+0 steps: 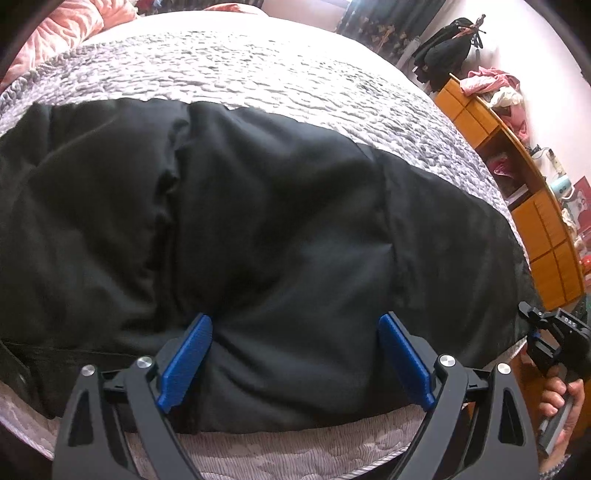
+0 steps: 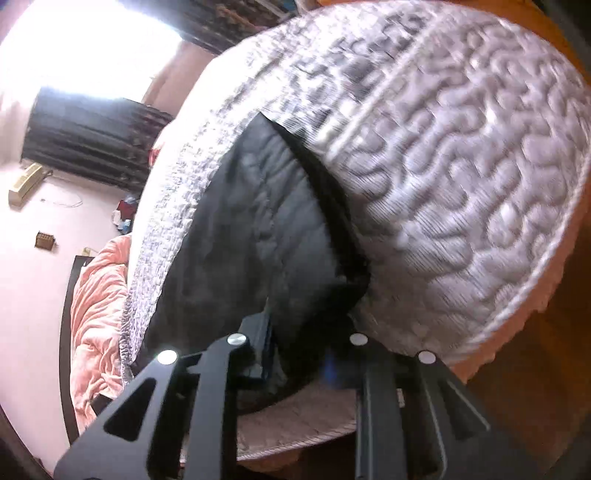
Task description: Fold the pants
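Observation:
Black pants (image 1: 258,240) lie spread across a grey textured bedspread (image 1: 258,66), reaching the near edge. My left gripper (image 1: 295,325) is open, its blue pads (image 1: 188,358) resting on the cloth near the front edge with nothing between them. My right gripper shows at the far right of the left wrist view (image 1: 546,328), held in a hand beside the pants' right end. In the right wrist view the pants (image 2: 258,240) fill the middle; the right gripper (image 2: 299,358) is down at the cloth's near edge, its fingertips dark and mostly hidden by fabric.
A wooden shelf unit (image 1: 517,177) with clutter stands along the right of the bed. A pink quilt (image 1: 62,29) lies at the far left, also in the right wrist view (image 2: 96,314). The mattress side (image 2: 480,166) faces the right wrist camera.

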The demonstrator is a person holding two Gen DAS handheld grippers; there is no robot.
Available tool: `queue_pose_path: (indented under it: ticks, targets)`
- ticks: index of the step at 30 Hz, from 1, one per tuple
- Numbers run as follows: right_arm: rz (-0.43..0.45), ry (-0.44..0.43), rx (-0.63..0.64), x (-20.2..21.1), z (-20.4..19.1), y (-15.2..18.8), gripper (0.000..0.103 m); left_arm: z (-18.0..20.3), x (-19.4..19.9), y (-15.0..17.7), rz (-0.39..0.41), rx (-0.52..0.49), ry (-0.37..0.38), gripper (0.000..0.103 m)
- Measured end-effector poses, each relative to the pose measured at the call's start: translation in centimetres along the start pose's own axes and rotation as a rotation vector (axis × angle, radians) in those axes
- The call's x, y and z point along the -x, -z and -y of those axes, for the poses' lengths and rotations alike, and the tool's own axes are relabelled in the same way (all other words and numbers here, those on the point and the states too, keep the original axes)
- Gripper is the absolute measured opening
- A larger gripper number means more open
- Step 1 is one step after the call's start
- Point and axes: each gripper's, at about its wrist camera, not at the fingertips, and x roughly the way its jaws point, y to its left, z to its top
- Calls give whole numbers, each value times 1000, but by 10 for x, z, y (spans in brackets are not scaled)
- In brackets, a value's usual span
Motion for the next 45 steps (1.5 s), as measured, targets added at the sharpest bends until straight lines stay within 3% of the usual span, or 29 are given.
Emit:
queue_pose_path:
  ticks: [1,3,7,9,13,15,16,19,22,25,32,36,40,45]
  targets:
    - [2,18,5,-2,0,-1,35,-1,0,0,0,8,7,93]
    - [-17,40,-15,-12,4,-3,34,-2,-1,-1,-6,14,12,94]
    - [-32,7,-49,-20,9,-3,14,-1,-2,-2,-14,-7,6,95]
    - [-11,-3,-19,-8,-1,-6,12,-2,6,-3,-3,10,9,94]
    - [82,-70,70,29,-28,-12,11,-13,29,-8,110,-11,-94,94]
    - [119,-15,95,34,-33,-13,11,-23,19,-8,93,7,-156,94]
    - [107,43,100,27,-31,-12,11,-30,6,-6,65,10,-160,93]
    - [18,162,38,-8,-9,-9,11,-20,-2,3,101,-97,-220,95]
    - [45,144,17,-1,-11,-4,11,-24,9,2,106,-81,-168,90]
    - [97,91,70,26,-43,-4,11,-43,34,-4,133,7,-104,90]
    - [165,-28,406,61,-182,31,12,-81,87,-7,234,52,-177,91]
    - [130,-53,606,42,-262,68,12,-109,108,-4,263,125,-189,91]
    - [79,-37,766,15,-316,117,12,-138,131,6,306,174,-236,92]
    - [-66,-22,901,-35,-353,178,13,-177,149,12,333,266,-266,93]
